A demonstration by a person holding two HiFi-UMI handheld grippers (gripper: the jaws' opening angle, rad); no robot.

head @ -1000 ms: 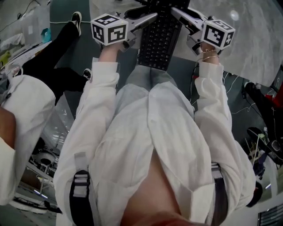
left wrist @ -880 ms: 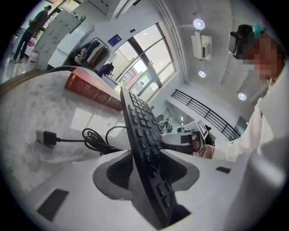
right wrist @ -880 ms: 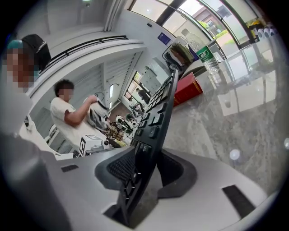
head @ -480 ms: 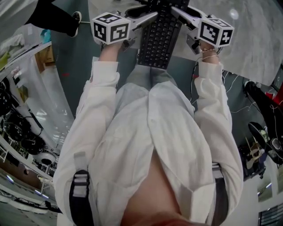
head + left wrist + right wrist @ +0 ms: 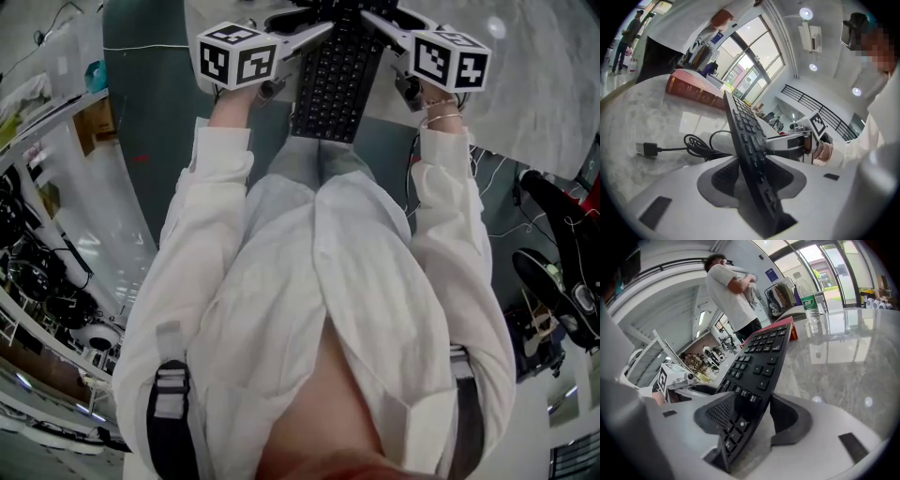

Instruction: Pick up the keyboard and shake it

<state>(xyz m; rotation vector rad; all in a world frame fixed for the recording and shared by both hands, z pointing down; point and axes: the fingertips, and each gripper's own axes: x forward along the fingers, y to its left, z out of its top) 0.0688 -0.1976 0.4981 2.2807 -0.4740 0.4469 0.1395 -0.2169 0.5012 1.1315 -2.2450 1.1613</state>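
Observation:
A black keyboard [image 5: 337, 80] hangs lengthwise over the near edge of the marble table [image 5: 530, 89], between my two grippers. My left gripper [image 5: 314, 37] is on its left long edge. In the left gripper view the keyboard [image 5: 747, 140] stands tilted between the pads of the left gripper [image 5: 754, 177], whose jaws are closing and press on it. My right gripper [image 5: 380, 26] is at the opposite edge. In the right gripper view the keyboard [image 5: 761, 357] leans on one pad of the right gripper [image 5: 750, 416], whose jaws are opening; a gap shows beside the other pad.
The keyboard's cable [image 5: 696, 143] and USB plug [image 5: 647, 149] lie coiled on the table [image 5: 642, 117] near a red book [image 5: 693, 91]. A water bottle [image 5: 811, 305] stands farther back, with a person [image 5: 733, 296] behind. Cables and gear cover the floor at the right [image 5: 553, 281].
The right gripper's marker cube has shifted slightly up and left. The keyboard stays in about the same place. A person's dark legs and white sleeve at the left have gone from view.

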